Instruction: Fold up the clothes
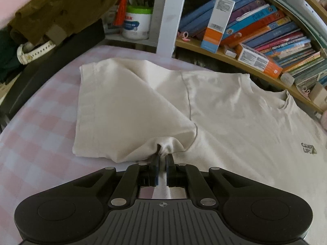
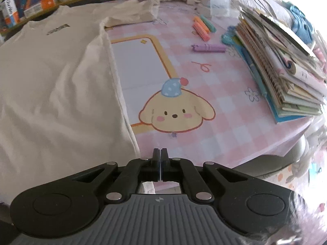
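Gripping the white T-shirt (image 1: 235, 110), spread on the pink checked tablecloth (image 1: 36, 110), at the underarm with left gripper (image 1: 162, 157), right gripper (image 2: 160, 153) clenched empty beside its hem; next, probably folding the sleeve (image 1: 114, 106) inward.

i'm looking at a table with a pink checked cloth (image 2: 214, 134). flat on it: a white t-shirt (image 2: 51, 81), a stack of notebooks (image 2: 286, 77), some markers (image 2: 202, 28) and a puppy picture mat (image 2: 143, 65).
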The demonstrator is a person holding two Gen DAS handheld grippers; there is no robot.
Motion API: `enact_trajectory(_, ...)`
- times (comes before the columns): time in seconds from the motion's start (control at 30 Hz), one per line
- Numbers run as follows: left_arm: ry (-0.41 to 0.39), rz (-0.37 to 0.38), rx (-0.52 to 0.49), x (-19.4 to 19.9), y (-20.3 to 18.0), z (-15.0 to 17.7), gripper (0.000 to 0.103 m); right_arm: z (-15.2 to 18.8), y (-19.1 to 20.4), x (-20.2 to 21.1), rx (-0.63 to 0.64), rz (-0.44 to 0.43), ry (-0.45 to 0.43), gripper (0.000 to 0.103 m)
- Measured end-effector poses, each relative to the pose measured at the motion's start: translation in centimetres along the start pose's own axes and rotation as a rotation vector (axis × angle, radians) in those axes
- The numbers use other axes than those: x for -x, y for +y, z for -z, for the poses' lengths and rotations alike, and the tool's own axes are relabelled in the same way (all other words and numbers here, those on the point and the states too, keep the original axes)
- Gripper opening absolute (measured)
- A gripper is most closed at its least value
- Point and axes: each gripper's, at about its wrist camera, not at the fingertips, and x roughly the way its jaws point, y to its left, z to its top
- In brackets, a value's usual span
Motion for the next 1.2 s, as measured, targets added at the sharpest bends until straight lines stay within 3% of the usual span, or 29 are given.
enact_trajectory(0.1, 0.014, 0.015, -0.018, 0.4, 0.5, 0.3, 0.008, 0.0, 0.6, 0.8, -0.014, -0.025, -0.052, 0.012)
enact_trajectory(0.17, 0.021, 0.021, -0.019, 1.0, 1.0, 0.7, 0.012, -0.3, 1.1, 1.2, -0.008, -0.037, -0.079, 0.033)
enact_trajectory(0.27, 0.041, 0.040, -0.020, 2.0, 2.1, 1.6, 0.015, -0.8, 1.8, 0.7, 0.033, -0.044, -0.068, 0.038)
enact_trajectory(0.3, 0.043, 0.052, -0.027, 2.5, 2.4, 2.0, 0.021, -0.9, 2.1, 0.4, 0.048, -0.044, -0.059, 0.039)
enact_trajectory(0.4, 0.051, 0.101, -0.054, 3.8, 2.9, 3.4, 0.052, -1.0, 2.2, -0.7, 0.066, -0.046, -0.012, 0.039)
enact_trajectory(0.5, 0.036, 0.102, -0.107, 4.6, 2.7, 4.8, 0.054, -0.6, 2.0, -1.3, 0.043, -0.065, 0.008, 0.035)
enact_trajectory(0.6, 0.016, 0.080, -0.140, 5.0, 2.3, 5.5, 0.054, -0.1, 2.4, -0.9, 0.034, -0.098, 0.031, 0.010)
enact_trajectory(0.7, 0.001, 0.059, -0.155, 4.9, 2.1, 5.6, 0.051, 0.4, 3.4, -0.4, 0.047, -0.155, 0.059, 0.006)
enact_trajectory(0.77, -0.009, 0.045, -0.164, 4.8, 1.9, 5.7, 0.042, 0.9, 4.6, 0.0, 0.105, -0.166, 0.054, 0.006)
enact_trajectory(0.83, -0.014, 0.021, -0.177, 4.7, 1.7, 5.7, 0.010, 1.2, 5.3, 0.1, 0.137, -0.140, 0.038, 0.006)
enact_trajectory(0.87, -0.015, 0.005, -0.186, 4.6, 1.6, 5.6, 0.003, 1.3, 5.4, 0.1, 0.136, -0.125, 0.029, 0.006)
enact_trajectory(1.03, 0.017, 0.032, -0.180, 5.3, 1.5, 6.1, 0.001, 1.2, 3.9, -0.1, 0.111, -0.032, 0.001, 0.005)
enact_trajectory(1.1, 0.020, 0.033, -0.192, 5.7, 1.4, 6.6, 0.001, 1.1, 3.4, -0.2, 0.092, -0.048, 0.013, 0.005)
enact_trajectory(1.2, 0.053, 0.104, -0.197, 6.2, 1.8, 6.6, 0.002, 1.2, 3.8, 0.0, 0.134, -0.052, 0.019, 0.006)
